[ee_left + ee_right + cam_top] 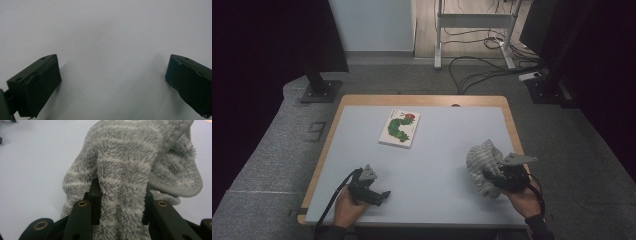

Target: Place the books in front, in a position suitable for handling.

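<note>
A: Where's the towel (pixel 483 166) rn?

B: Near-right part of the table (pixel 437 150), bunched up in my right gripper (pixel 490 176). Jaws are clamped on a thick fold of it, pile bulging out both sides in the right gripper view (pixel 120 185).

A: And the left gripper (pixel 382 196)?

B: Jaws spread wide, nothing between them, sitting near-left on the tabletop.

A: How's it gonna handle?

B: Soft, floppy, light imo. Won't slip much, terry is grippy, but it sags and drags. I'd pinch a hem edge or corner w/ the left one to spread it. Book (pixel 399 128) is well apart, far-centre.
</note>
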A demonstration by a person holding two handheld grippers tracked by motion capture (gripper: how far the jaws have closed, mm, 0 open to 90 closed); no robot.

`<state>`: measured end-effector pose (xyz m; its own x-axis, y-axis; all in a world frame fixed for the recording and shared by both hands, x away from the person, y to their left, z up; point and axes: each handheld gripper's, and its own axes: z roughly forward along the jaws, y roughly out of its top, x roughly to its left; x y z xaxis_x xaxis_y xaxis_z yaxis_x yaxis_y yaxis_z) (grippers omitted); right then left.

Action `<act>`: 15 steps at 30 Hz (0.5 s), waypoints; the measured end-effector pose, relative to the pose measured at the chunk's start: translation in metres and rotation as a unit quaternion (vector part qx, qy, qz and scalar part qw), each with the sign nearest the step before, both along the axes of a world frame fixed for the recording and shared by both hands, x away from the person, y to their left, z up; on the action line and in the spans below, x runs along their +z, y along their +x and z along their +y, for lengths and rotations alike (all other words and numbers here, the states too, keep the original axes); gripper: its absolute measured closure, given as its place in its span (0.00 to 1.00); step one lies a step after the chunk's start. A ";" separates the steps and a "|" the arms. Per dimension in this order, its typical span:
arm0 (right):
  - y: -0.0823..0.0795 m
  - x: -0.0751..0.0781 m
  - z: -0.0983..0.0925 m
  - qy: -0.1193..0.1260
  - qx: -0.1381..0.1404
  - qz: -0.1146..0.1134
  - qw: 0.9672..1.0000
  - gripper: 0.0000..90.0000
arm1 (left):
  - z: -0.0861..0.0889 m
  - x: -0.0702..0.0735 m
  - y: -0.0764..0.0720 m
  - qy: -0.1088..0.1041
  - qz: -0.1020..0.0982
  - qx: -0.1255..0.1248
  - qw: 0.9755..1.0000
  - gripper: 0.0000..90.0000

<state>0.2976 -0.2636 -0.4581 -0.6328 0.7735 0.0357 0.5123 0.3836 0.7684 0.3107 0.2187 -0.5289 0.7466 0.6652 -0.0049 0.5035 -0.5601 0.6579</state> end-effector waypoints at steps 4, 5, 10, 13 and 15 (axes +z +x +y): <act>-0.006 -0.004 -0.001 -0.004 -0.002 0.000 1.000 0.72 | 0.000 0.000 0.000 0.000 0.000 0.000 1.000 0.00; -0.008 -0.007 -0.002 -0.003 -0.002 0.001 1.000 0.72 | 0.000 0.000 0.000 0.000 0.000 0.000 1.000 0.00; -0.014 -0.017 -0.005 -0.008 -0.011 0.004 1.000 0.72 | 0.000 0.000 0.000 0.000 0.000 0.000 1.000 0.00; -0.016 -0.024 -0.006 -0.014 -0.014 0.007 1.000 0.72 | 0.000 0.000 0.000 0.000 0.000 0.000 1.000 0.00; -0.016 -0.029 -0.006 -0.023 -0.018 0.007 1.000 0.72 | 0.000 0.000 0.000 0.000 0.000 0.000 1.000 0.00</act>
<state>0.2815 -0.2693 -0.4868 -0.6047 0.7964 0.0084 0.5360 0.3992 0.7439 0.3106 0.2187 -0.5289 0.7464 0.6654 -0.0053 0.5037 -0.5598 0.6579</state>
